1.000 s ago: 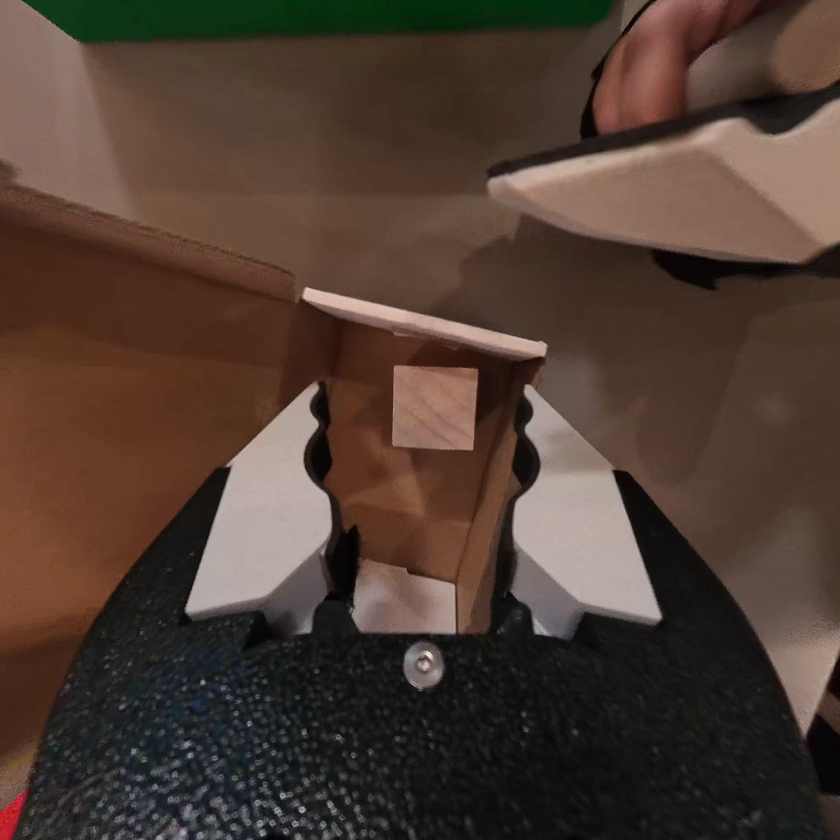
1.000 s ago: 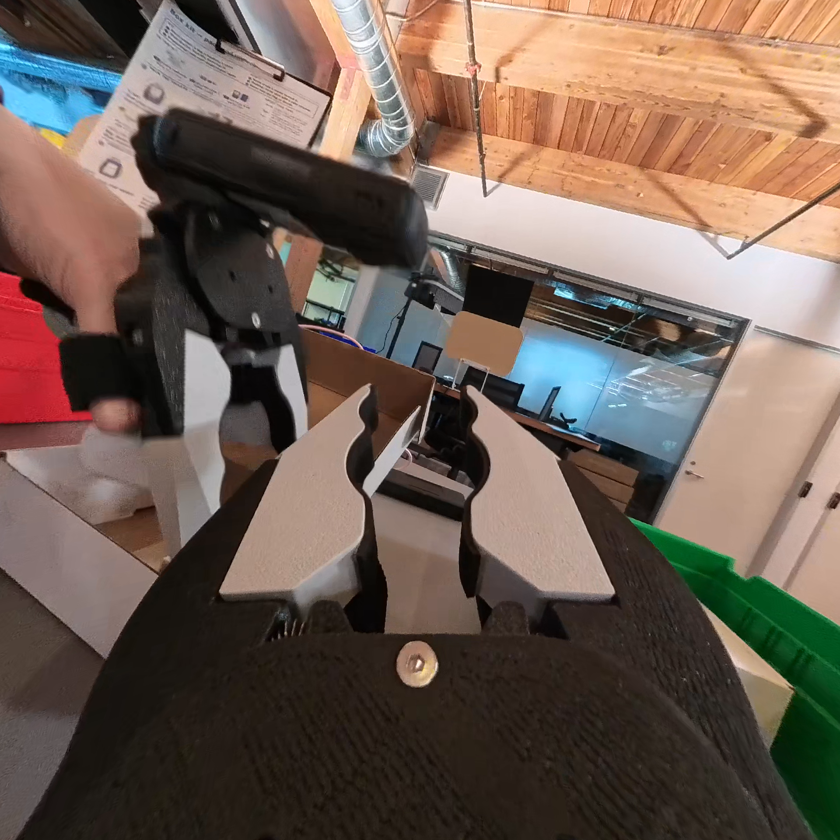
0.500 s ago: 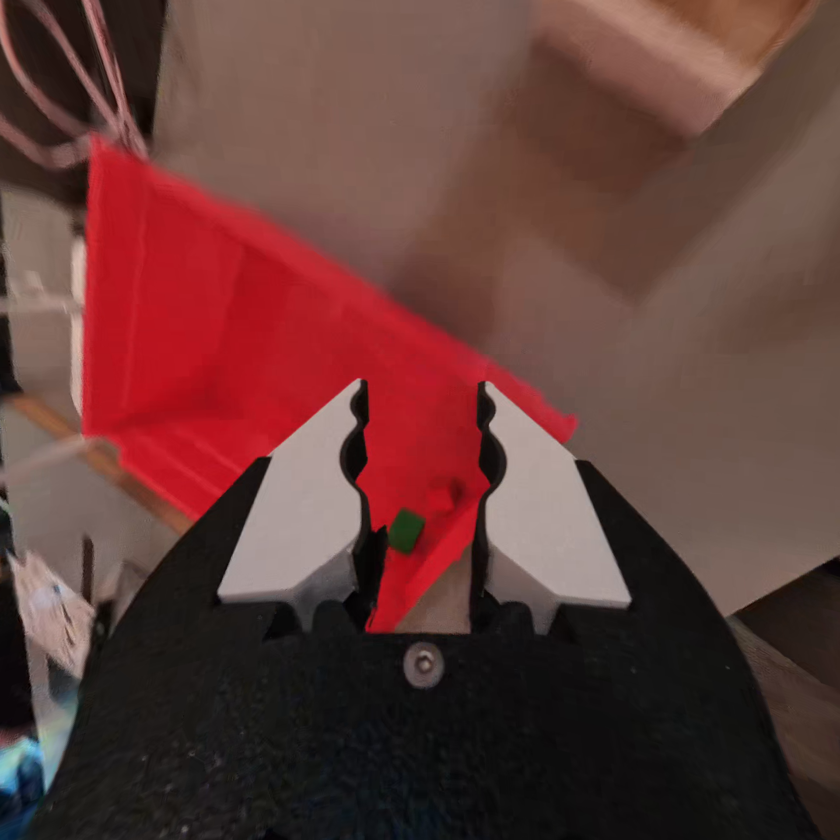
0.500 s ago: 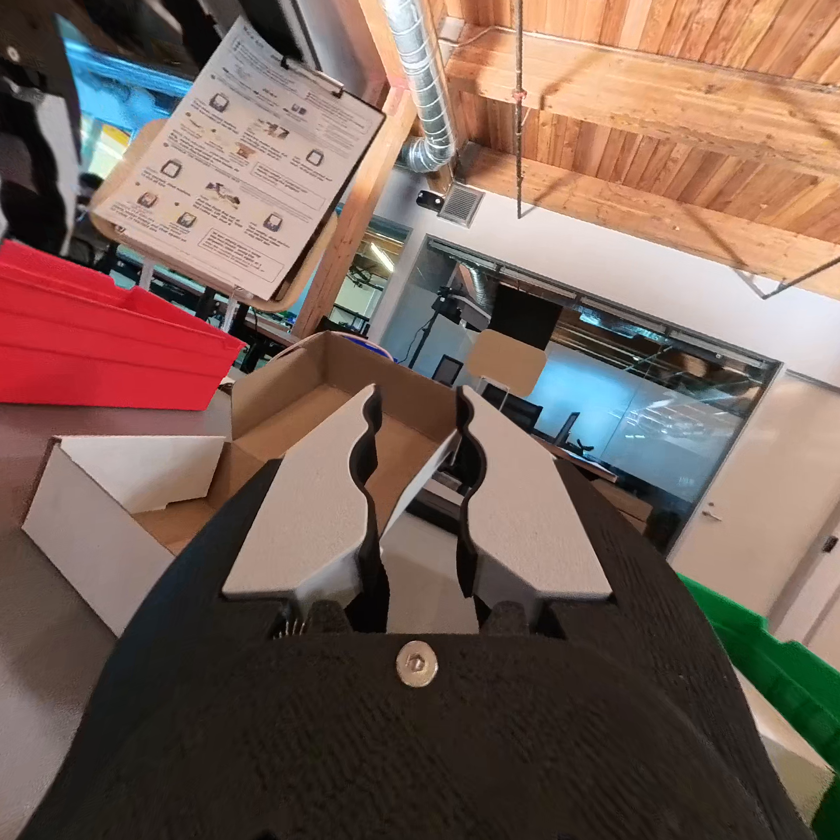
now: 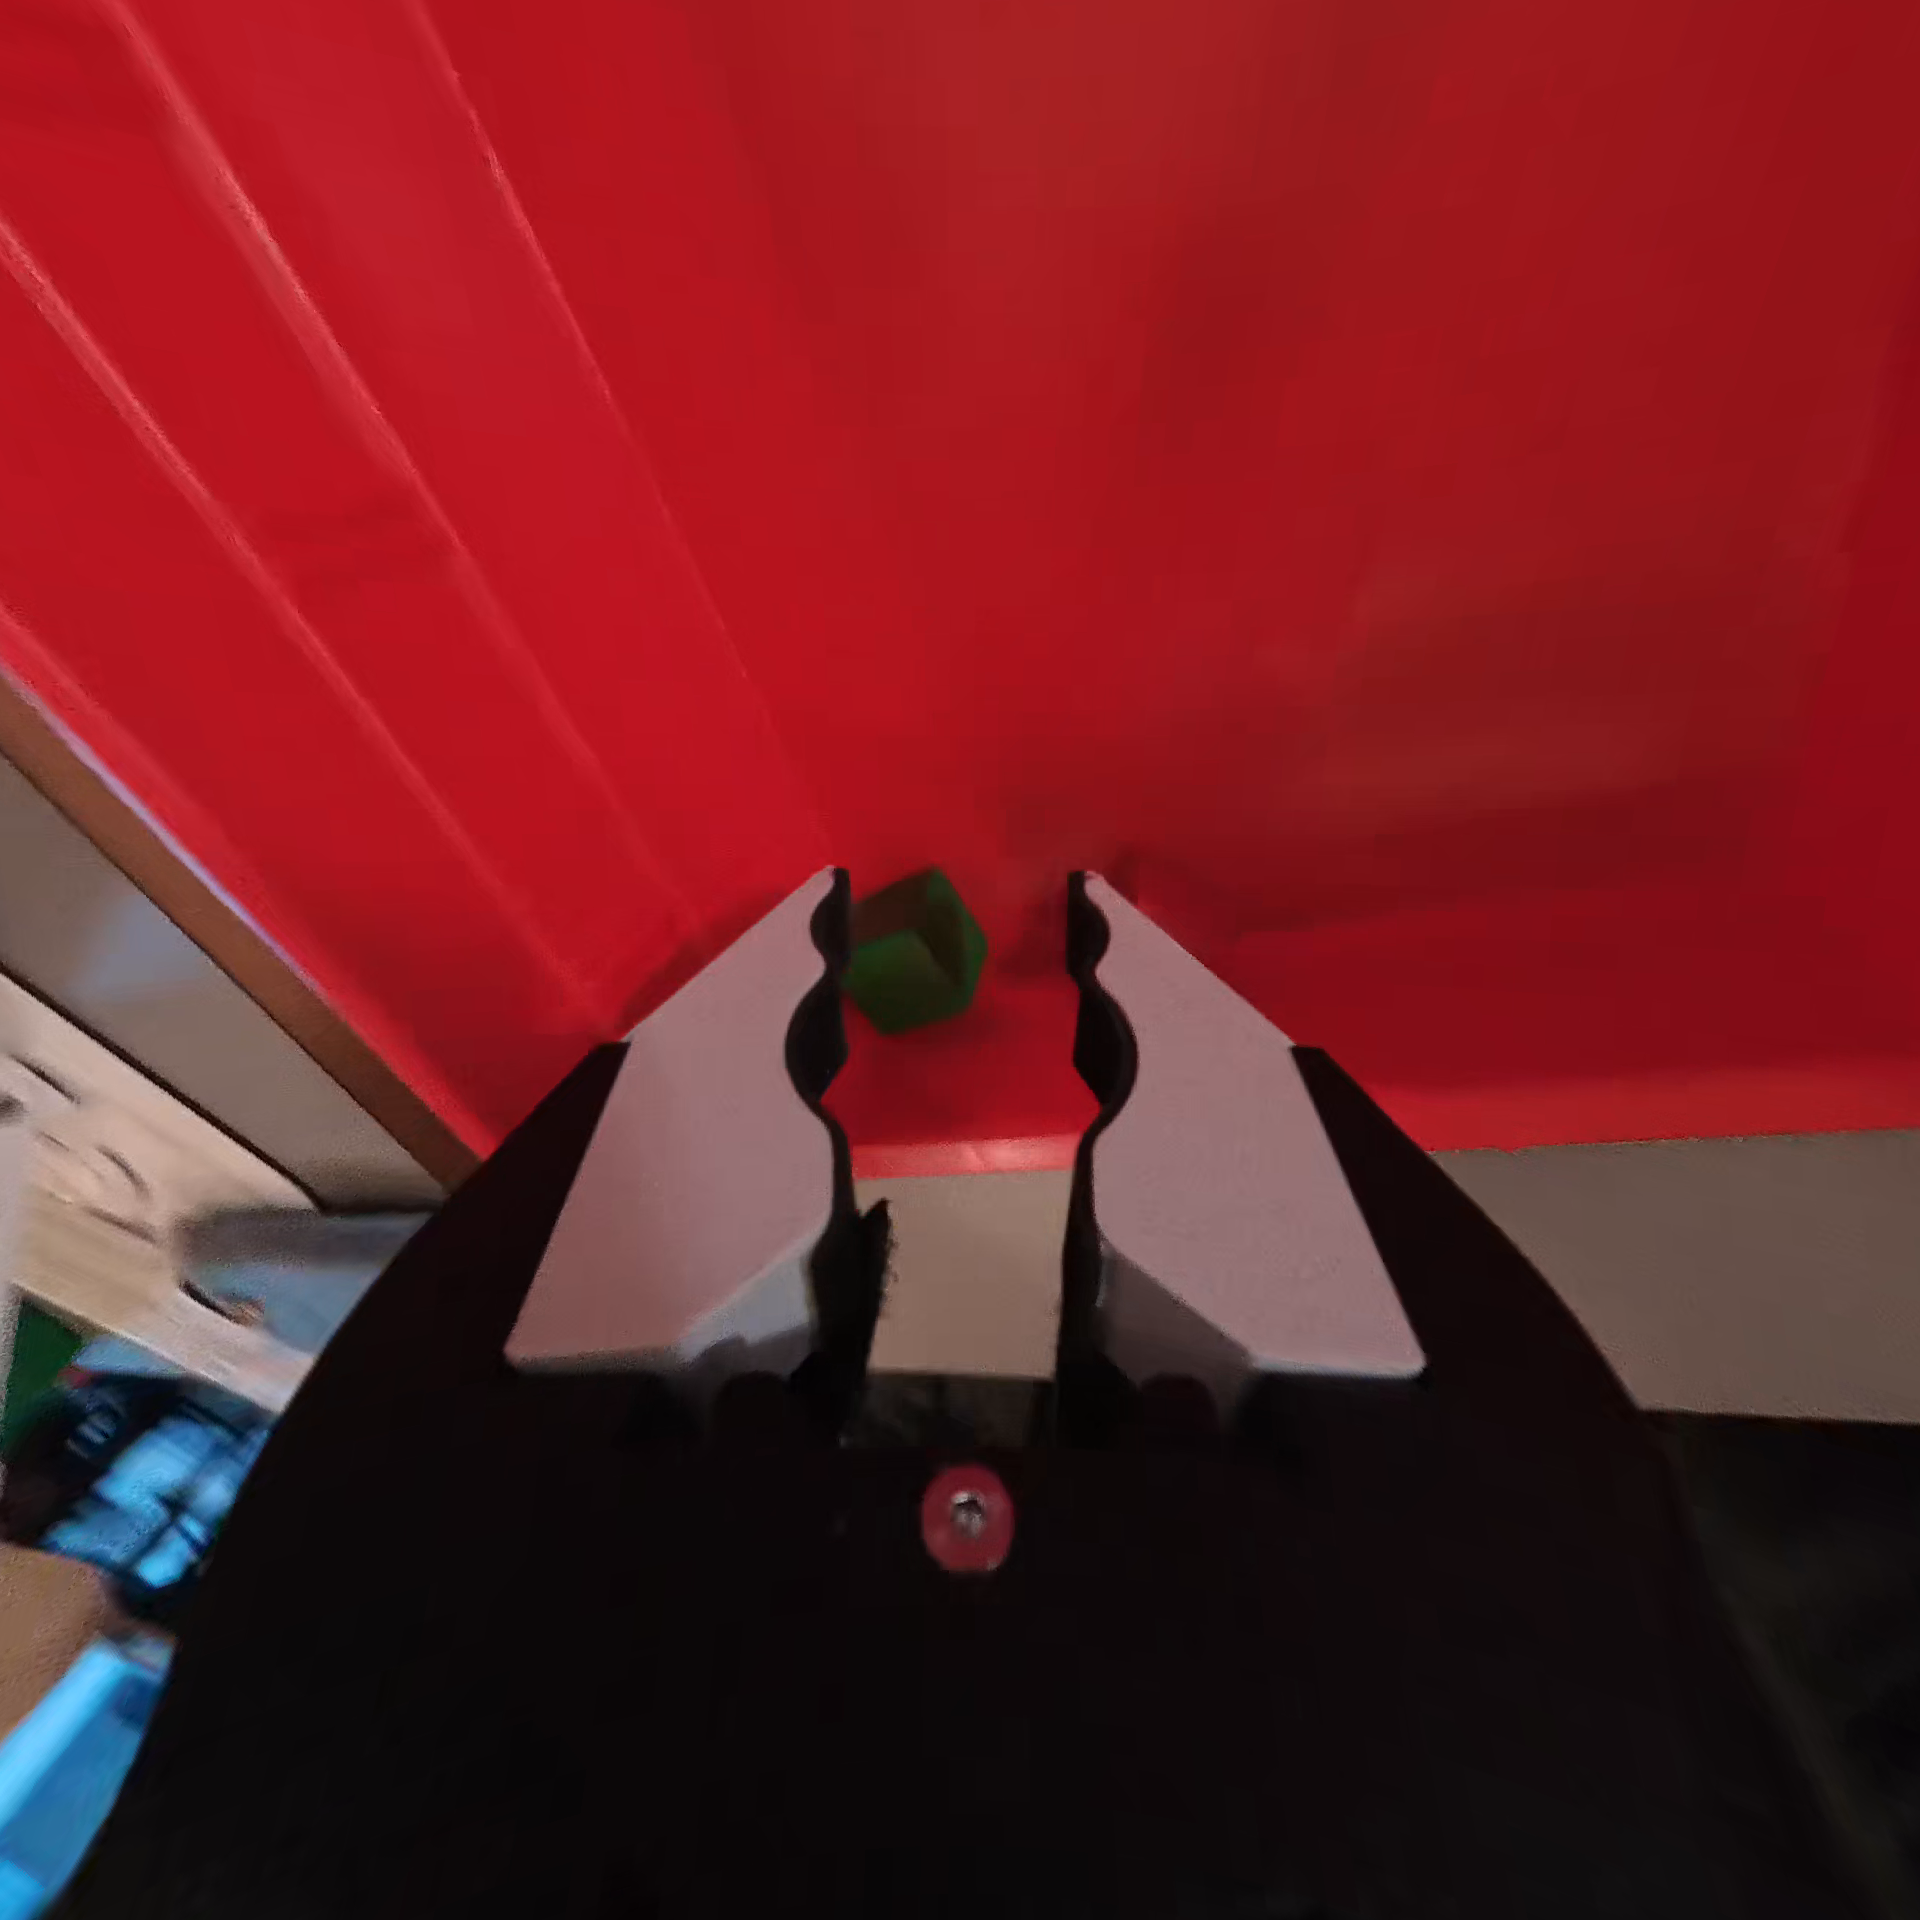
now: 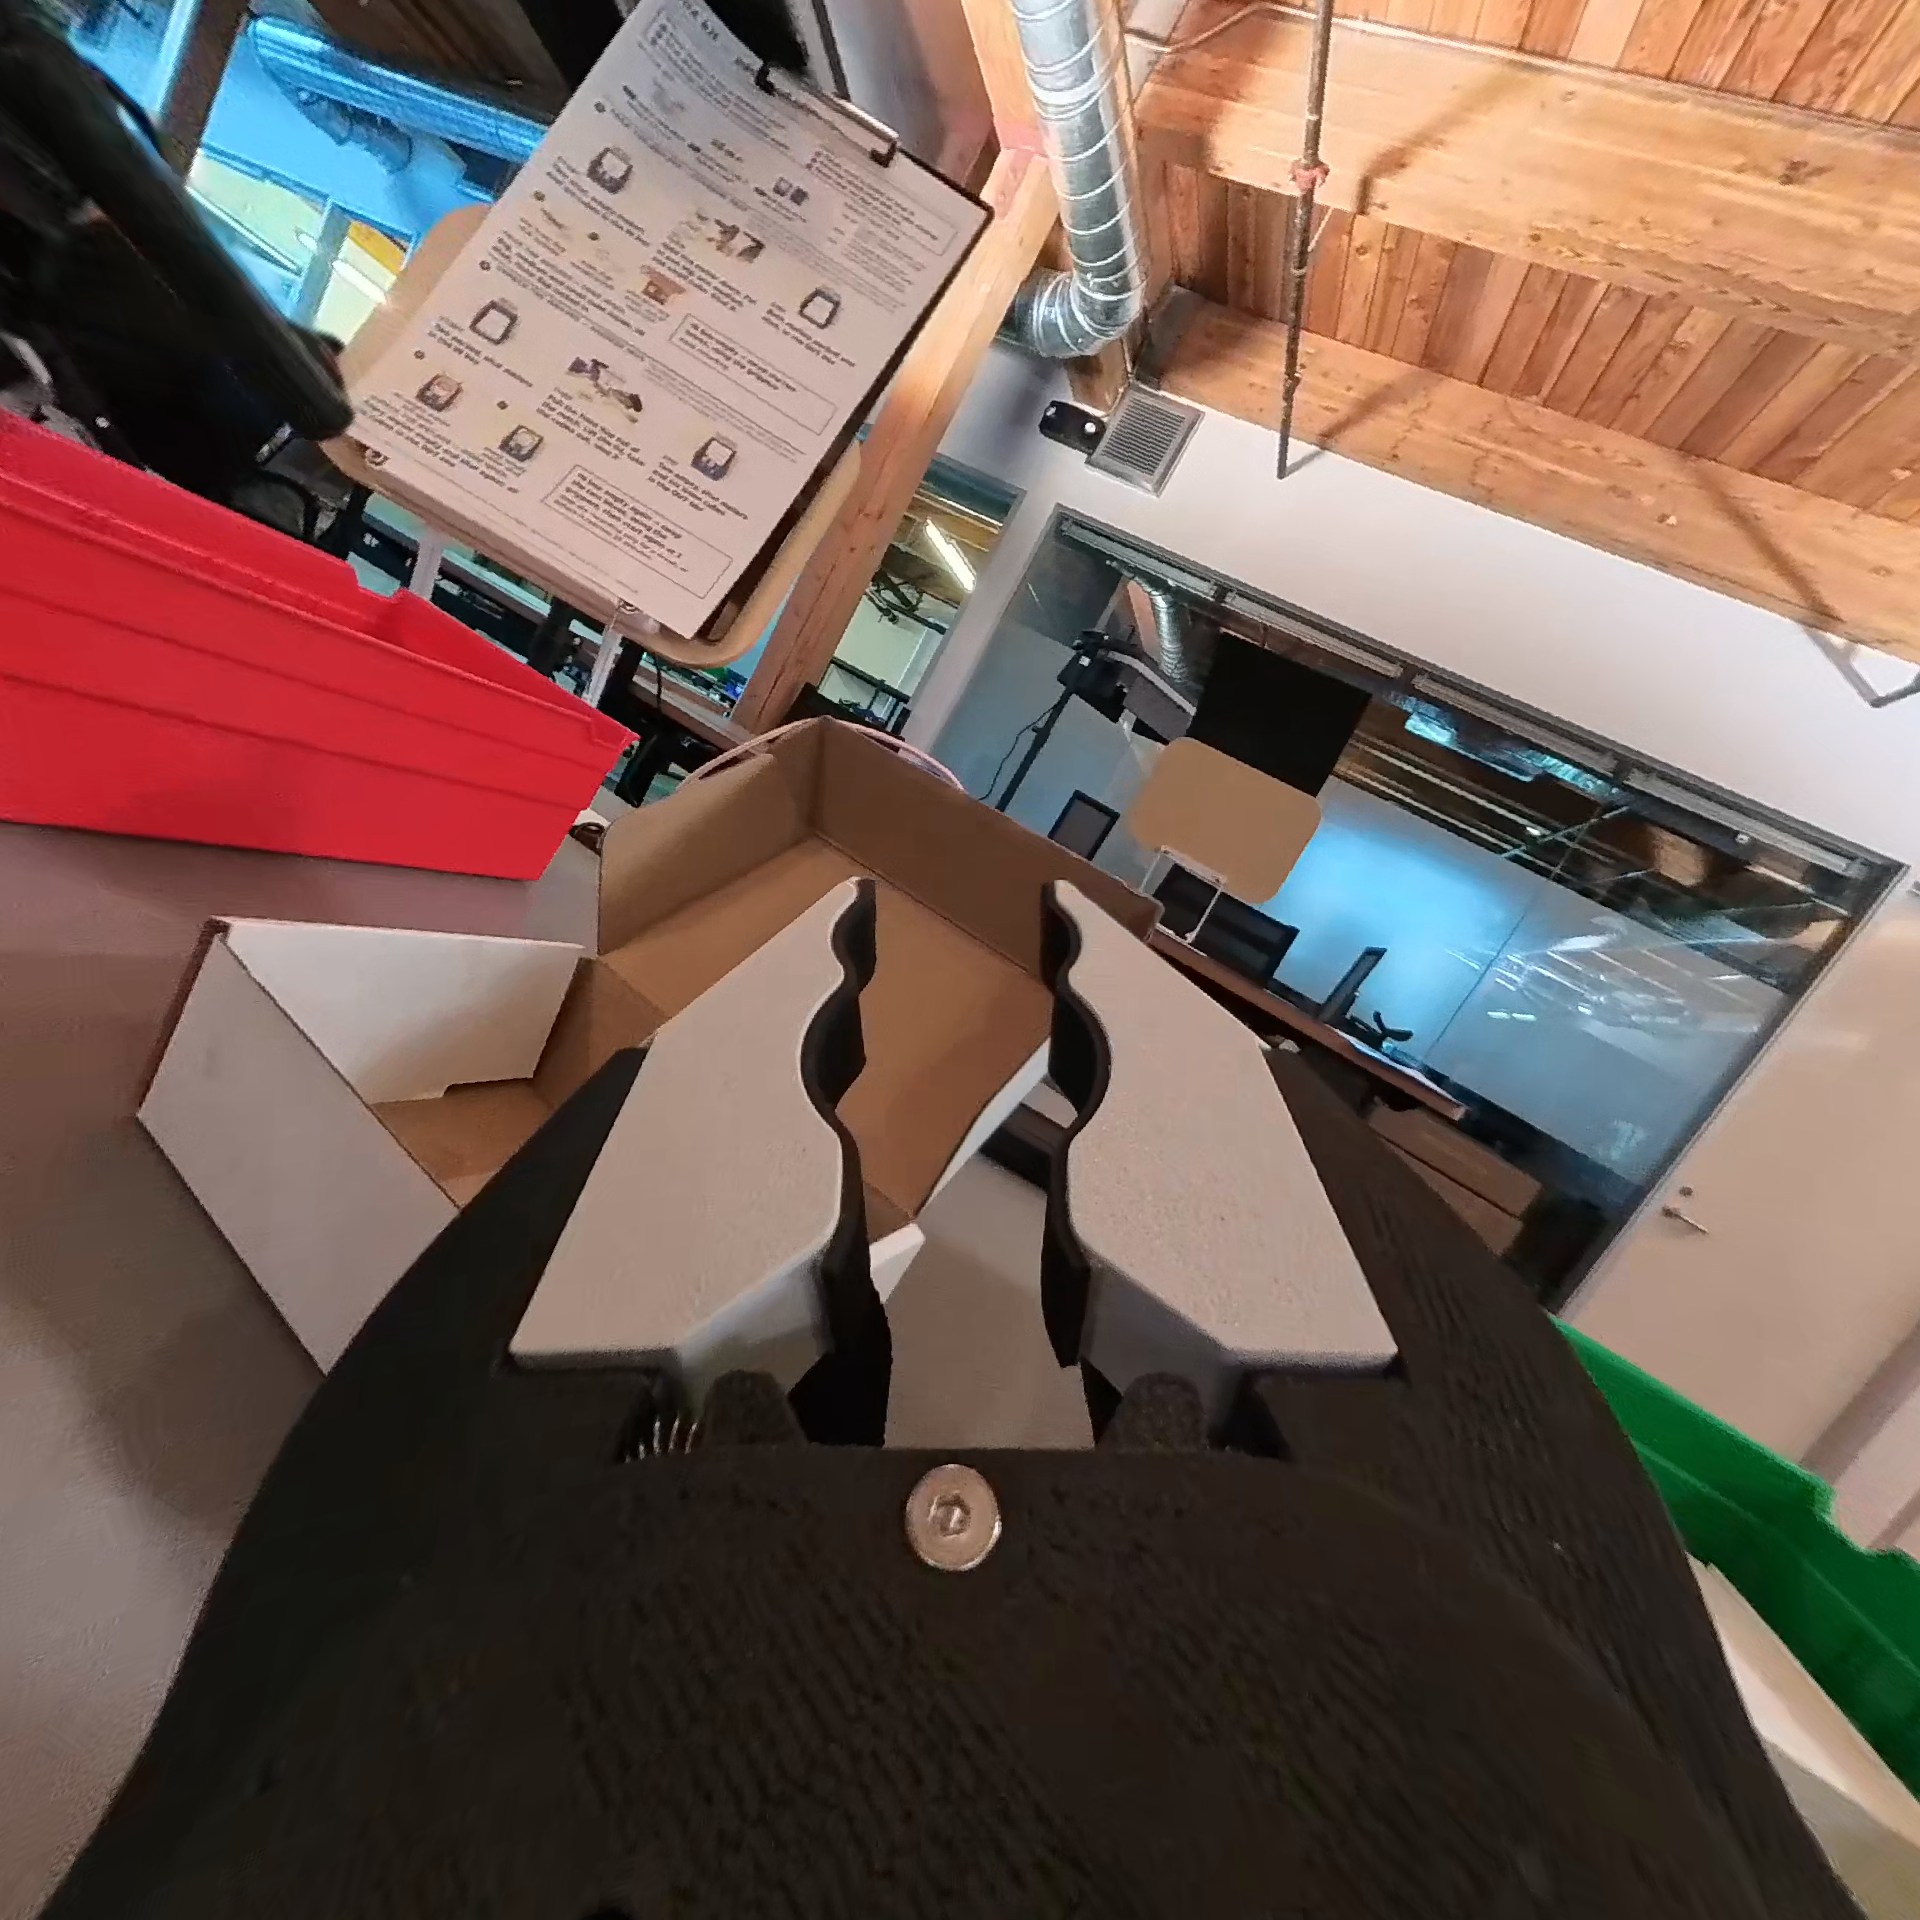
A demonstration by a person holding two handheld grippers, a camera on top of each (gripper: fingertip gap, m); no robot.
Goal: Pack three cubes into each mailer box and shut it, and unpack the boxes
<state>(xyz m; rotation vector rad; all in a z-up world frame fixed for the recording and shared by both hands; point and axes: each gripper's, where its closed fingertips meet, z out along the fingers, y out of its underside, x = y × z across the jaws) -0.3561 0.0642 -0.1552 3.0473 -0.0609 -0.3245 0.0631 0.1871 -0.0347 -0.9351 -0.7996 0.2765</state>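
In the left wrist view my left gripper [image 5: 951,883] is open and reaches down into a red bin [image 5: 1039,416]. A green cube [image 5: 914,956] lies on the bin floor between the fingertips, close to the left finger [image 5: 727,1091]. There is a clear gap to the right finger, so nothing is gripped. In the right wrist view my right gripper [image 6: 956,894] is open and points at an open mailer box [image 6: 291,1122], white outside and brown inside. The box's raised flap edge [image 6: 977,1132] runs between the fingers, and the pads do not press on it.
The red bin [image 6: 260,727] stands on the table to the left of the mailer box. A green bin [image 6: 1766,1538] is at the lower right. A clipboard with a printed sheet [image 6: 665,312] stands behind the boxes. The grey table edge [image 5: 1662,1247] shows below the red bin. There is about 45 cm between the tips of the two grippers.
My left gripper left the mailer box with a wooden cube in it, swung to the red bin and moved in until the green cube lay between its open fingers. My right gripper stayed open at the box.
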